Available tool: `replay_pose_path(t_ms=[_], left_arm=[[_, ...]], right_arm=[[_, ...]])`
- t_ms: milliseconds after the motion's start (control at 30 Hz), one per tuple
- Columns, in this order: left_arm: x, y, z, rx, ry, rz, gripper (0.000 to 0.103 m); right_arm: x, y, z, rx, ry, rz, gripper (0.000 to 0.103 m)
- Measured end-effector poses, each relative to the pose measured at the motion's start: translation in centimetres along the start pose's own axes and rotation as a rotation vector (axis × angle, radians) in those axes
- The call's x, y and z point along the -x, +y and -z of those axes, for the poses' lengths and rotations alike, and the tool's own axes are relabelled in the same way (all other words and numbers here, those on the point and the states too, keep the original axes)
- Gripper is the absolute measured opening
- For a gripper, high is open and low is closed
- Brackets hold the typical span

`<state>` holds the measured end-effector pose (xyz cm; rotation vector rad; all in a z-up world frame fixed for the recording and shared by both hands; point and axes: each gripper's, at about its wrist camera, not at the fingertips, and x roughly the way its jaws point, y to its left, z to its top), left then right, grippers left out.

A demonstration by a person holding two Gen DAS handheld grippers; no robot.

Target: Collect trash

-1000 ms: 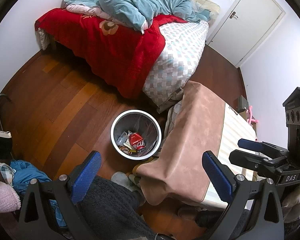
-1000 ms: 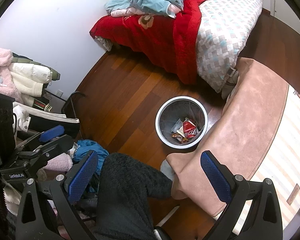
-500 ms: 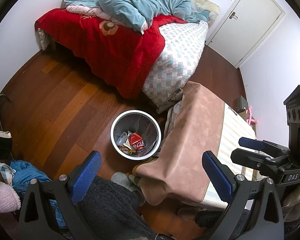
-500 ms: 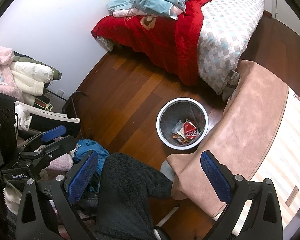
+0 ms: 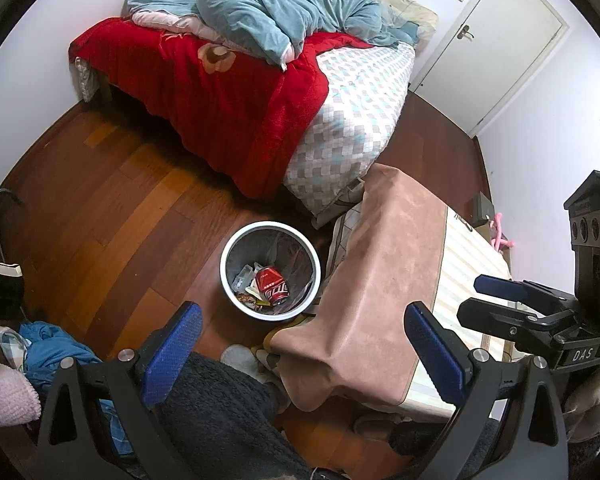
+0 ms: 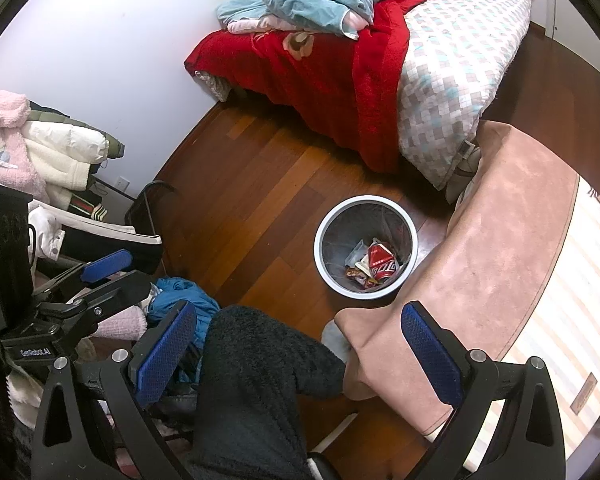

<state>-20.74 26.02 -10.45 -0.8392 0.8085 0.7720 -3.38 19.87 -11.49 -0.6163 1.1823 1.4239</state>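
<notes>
A white-rimmed trash bin [image 5: 225, 268] stands on the wooden floor between bed and table. It holds a crushed red can [image 5: 273, 283] and several wrappers. The right wrist view shows the same bin [image 6: 321, 254] and can [image 6: 381, 261]. My left gripper [image 5: 304, 356] hovers high above the floor, open and empty, with the bin beyond its blue pads. My right gripper [image 6: 300, 354] is also open and empty, above a dark-trousered leg. Each gripper appears in the other's view, the right gripper [image 5: 486, 300] over the table and the left gripper [image 6: 120, 274] by the clothes.
A bed with a red blanket [image 5: 228, 96] fills the far side. A table under a brown cloth [image 5: 384, 280] stands right of the bin. Piled clothes [image 6: 40, 152] sit at the left, and a blue garment [image 6: 184, 304] lies on the floor. A white door [image 5: 496, 40] is closed.
Both grippers stay open and empty. The views have drifted only slightly; the bin and its contents have not moved.
</notes>
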Motion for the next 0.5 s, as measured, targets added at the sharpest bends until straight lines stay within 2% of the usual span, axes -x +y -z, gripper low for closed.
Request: replay_pose_path(t_ms=[500], left_arm=[[0.68, -0.01, -0.15, 0.001, -0.02, 0.002, 0.103]], right_arm=[[0.04, -0.08, 0.14, 0.001, -0.003, 0.0, 0.103]])
